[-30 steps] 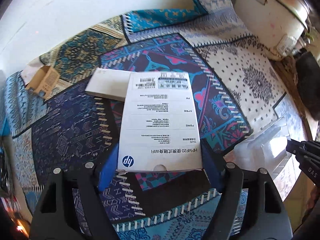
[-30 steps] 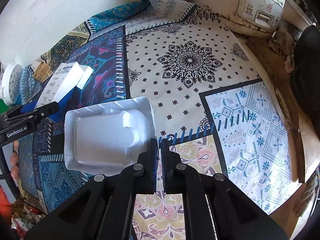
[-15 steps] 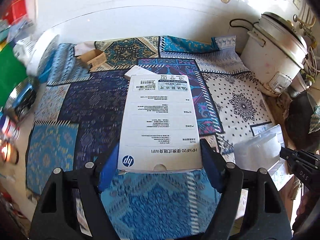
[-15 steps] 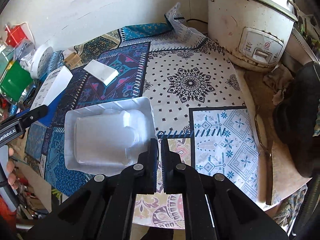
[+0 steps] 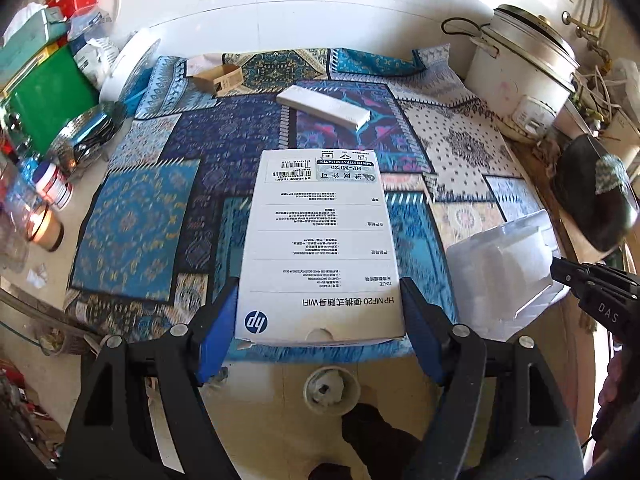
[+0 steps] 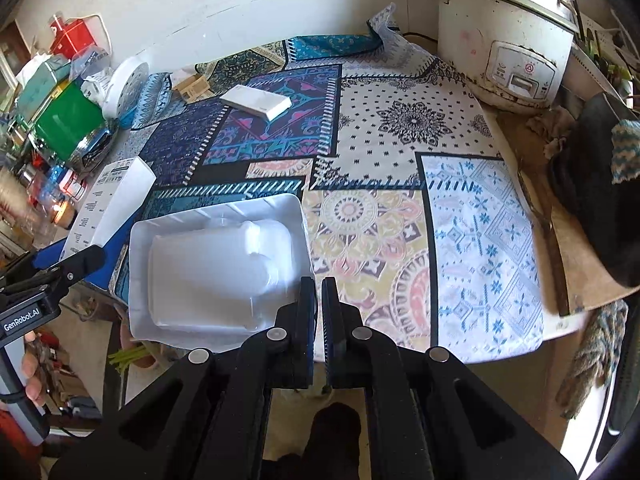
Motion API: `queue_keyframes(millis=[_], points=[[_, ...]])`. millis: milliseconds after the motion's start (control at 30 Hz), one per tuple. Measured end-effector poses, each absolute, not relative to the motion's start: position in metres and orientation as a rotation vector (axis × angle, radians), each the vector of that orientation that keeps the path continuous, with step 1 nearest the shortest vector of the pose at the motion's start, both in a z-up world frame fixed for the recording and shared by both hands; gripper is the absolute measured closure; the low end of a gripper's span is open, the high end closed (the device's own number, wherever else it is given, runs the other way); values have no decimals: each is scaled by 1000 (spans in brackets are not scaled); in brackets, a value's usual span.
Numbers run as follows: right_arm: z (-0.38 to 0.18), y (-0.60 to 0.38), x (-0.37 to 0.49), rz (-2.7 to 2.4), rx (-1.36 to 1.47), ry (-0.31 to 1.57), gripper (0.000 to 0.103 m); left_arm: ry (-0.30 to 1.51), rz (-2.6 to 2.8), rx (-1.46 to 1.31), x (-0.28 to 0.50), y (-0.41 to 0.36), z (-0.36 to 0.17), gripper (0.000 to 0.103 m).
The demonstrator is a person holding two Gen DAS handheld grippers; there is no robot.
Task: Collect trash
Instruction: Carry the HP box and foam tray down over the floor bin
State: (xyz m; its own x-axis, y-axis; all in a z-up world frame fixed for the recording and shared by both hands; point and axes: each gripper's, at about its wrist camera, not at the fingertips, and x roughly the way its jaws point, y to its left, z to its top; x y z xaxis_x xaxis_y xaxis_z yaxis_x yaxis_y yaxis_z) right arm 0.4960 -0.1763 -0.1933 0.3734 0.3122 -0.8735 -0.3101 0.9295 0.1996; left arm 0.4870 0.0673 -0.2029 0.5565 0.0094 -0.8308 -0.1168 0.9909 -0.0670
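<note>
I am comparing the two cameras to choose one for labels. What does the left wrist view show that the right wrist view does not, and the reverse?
Only the left wrist view shows the printed HP face of the white box held between the left tongs, and a small round container on the floor below.

Only the right wrist view shows the inside of the white plastic tray, pinched at its rim by the right tongs.

Both show the flat white box and small cardboard box on the patterned cloth, and the rice cooker.

The box (image 5: 320,248) is white with black print and a blue logo. The tablecloth (image 6: 400,184) is patchwork: blue, purple, white and pastel mandala patterns. The plastic tray (image 6: 216,268) is translucent white.
</note>
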Motion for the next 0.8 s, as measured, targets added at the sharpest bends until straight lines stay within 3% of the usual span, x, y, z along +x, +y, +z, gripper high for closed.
queue_keyframes(millis=[400, 800], points=[[-225, -152, 379, 345, 14, 1180, 99, 1037, 58, -123, 356, 87, -245, 27], [-292, -174, 339, 315, -11, 1318, 99, 1211, 74, -163, 318, 59, -330, 27]])
